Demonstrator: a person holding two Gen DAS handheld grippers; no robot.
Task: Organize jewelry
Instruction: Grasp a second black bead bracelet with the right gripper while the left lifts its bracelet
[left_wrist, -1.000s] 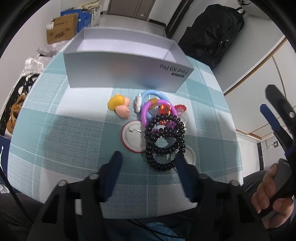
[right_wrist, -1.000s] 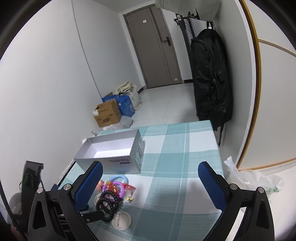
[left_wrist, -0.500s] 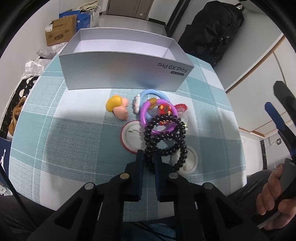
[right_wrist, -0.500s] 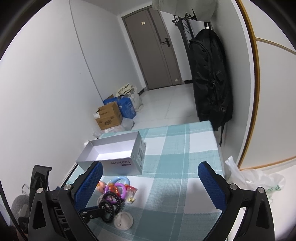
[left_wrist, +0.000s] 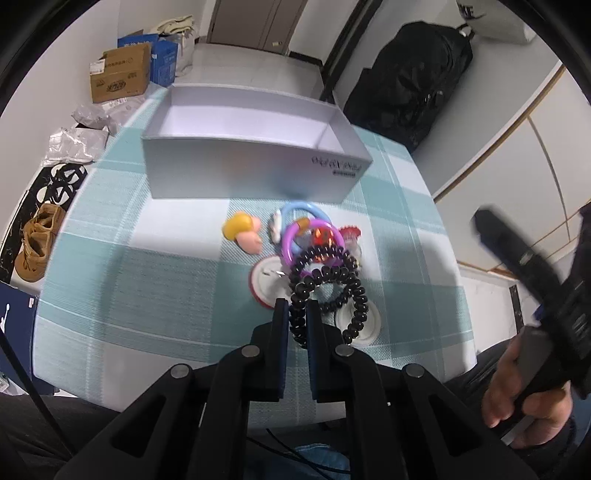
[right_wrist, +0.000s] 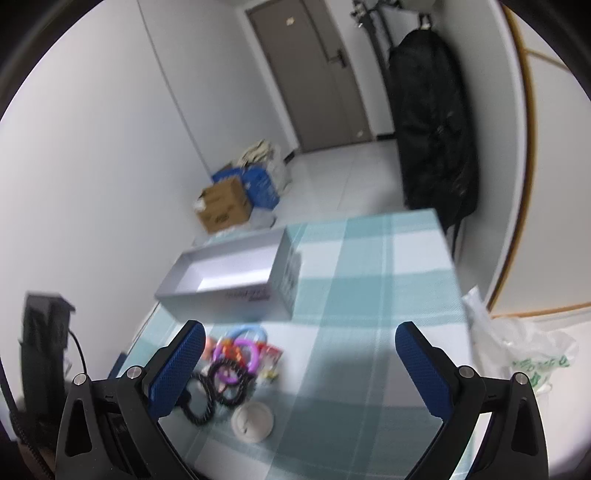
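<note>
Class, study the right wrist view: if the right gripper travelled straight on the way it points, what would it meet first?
Probably bare checked tablecloth: the right gripper stands open, with nothing between its fingers. The white box and jewelry pile lie left of that line, though depth is uncertain.

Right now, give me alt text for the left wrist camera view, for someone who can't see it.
The left gripper is shut on a black beaded bracelet lying among colourful trinkets on a teal checked tablecloth. An open, empty grey box sits behind them. A hand at right holds the other gripper.
</note>
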